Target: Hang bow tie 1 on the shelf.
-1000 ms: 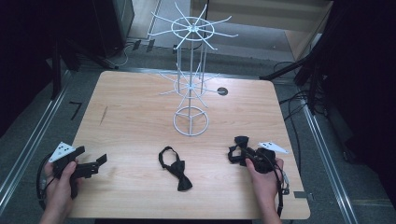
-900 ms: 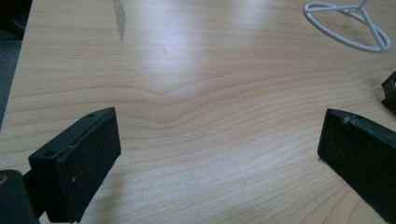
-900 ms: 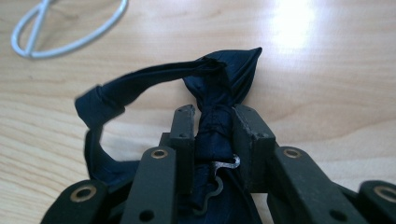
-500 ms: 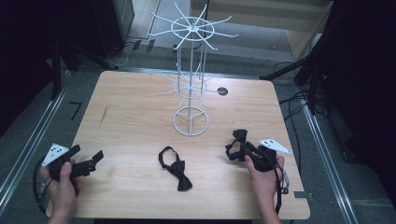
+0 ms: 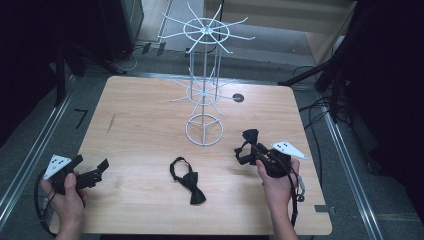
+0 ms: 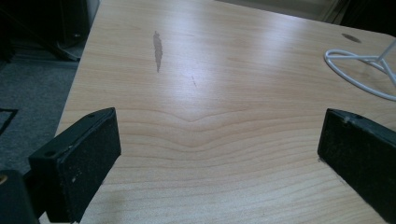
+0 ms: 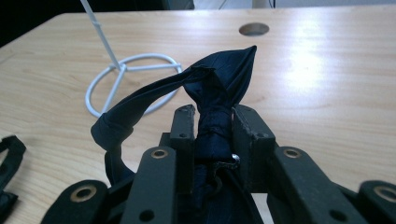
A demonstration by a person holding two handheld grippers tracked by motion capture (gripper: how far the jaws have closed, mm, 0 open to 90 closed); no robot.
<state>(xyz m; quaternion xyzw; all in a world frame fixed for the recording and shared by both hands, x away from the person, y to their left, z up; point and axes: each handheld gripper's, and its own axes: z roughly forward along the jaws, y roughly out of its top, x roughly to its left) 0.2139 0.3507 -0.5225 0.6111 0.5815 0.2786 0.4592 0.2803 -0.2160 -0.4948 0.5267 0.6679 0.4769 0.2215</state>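
While your right gripper [image 7: 212,126] clamps one dark bow tie [image 7: 219,88] near the table's [image 5: 150,110] right edge, nothing hangs on the white wire rack [image 5: 205,90], the second bow tie [image 5: 187,180] lies by the front edge, and your left gripper [image 6: 210,154] gapes wide, empty.

navy bow tie [image 7: 219,93], white rack [image 5: 205,100]

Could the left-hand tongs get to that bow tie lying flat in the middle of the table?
Probably yes. The left tongs stand open with nothing between them, and bare table lies between them and the flat bow tie. The wire rack stands farther back.
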